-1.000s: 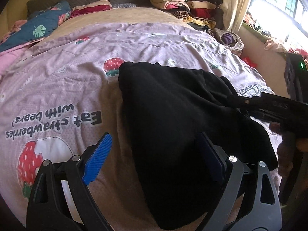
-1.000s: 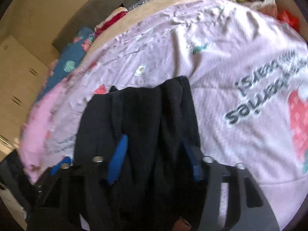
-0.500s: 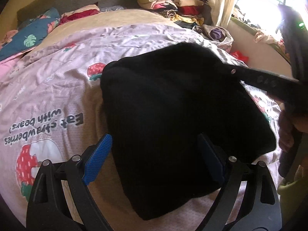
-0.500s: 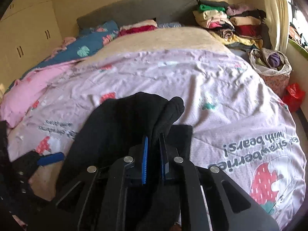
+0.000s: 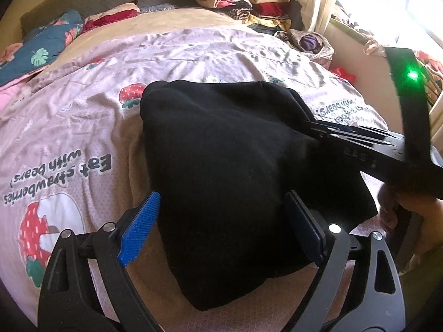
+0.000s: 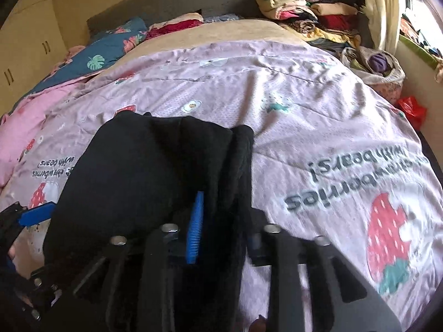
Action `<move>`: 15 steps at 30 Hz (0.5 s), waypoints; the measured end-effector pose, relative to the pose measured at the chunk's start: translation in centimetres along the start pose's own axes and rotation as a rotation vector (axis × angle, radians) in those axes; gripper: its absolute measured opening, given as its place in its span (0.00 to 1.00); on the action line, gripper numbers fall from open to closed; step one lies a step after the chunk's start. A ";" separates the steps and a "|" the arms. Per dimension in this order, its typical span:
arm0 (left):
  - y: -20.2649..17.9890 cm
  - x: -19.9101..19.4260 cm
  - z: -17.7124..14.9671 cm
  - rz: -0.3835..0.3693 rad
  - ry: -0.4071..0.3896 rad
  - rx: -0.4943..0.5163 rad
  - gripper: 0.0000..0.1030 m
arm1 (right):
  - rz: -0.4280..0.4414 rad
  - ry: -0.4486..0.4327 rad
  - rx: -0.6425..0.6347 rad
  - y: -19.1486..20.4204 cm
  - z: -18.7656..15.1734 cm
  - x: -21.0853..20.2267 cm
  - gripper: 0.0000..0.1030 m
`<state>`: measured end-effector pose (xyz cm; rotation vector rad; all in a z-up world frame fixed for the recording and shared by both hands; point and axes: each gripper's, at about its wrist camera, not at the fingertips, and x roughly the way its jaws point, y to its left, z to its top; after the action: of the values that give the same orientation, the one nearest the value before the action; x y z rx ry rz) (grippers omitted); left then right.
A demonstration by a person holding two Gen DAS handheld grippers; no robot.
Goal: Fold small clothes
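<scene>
The black garment (image 5: 229, 171), folded over on the strawberry quilt (image 5: 69, 127), has just been let go by the right gripper (image 6: 221, 232), now parted, while the left gripper (image 5: 221, 235) is held wide above it, so another fold seems due

Window (image 5: 387, 8) glare blows out; fisheye edges darken, nearest parts blurred.

left wrist: looking close over the black garment (image 5: 229, 171) toward the headboard | right wrist: facing likewise, from the garment's right | both sharing the quilt (image 6: 290, 105)

Right tool (image 6: 221, 229) around black garment (image 6: 155, 166)
</scene>
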<state>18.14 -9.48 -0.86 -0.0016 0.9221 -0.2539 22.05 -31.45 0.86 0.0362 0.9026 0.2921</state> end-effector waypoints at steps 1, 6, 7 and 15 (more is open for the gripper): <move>0.1 -0.1 -0.1 -0.006 0.001 -0.007 0.81 | 0.027 -0.009 0.019 -0.2 -0.3 -0.8 0.34; 1.5 -1.1 -0.5 -0.045 -0.024 -0.076 0.81 | 0.145 -0.071 0.126 -1.4 -1.9 -4.7 0.50; 1.8 -1.3 -0.7 -0.046 -0.030 -0.089 0.81 | 0.176 -0.079 0.149 -1.6 -2.4 -5.3 0.53; 4.0 -1.2 -1.5 -0.073 -0.020 -0.188 0.81 | 0.281 0.026 0.238 -1.2 -3.9 -3.6 0.51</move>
<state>17.11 -5.20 -1.29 -0.2112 0.9244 -0.2338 17.20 -33.93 0.99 0.3818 0.9546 0.4454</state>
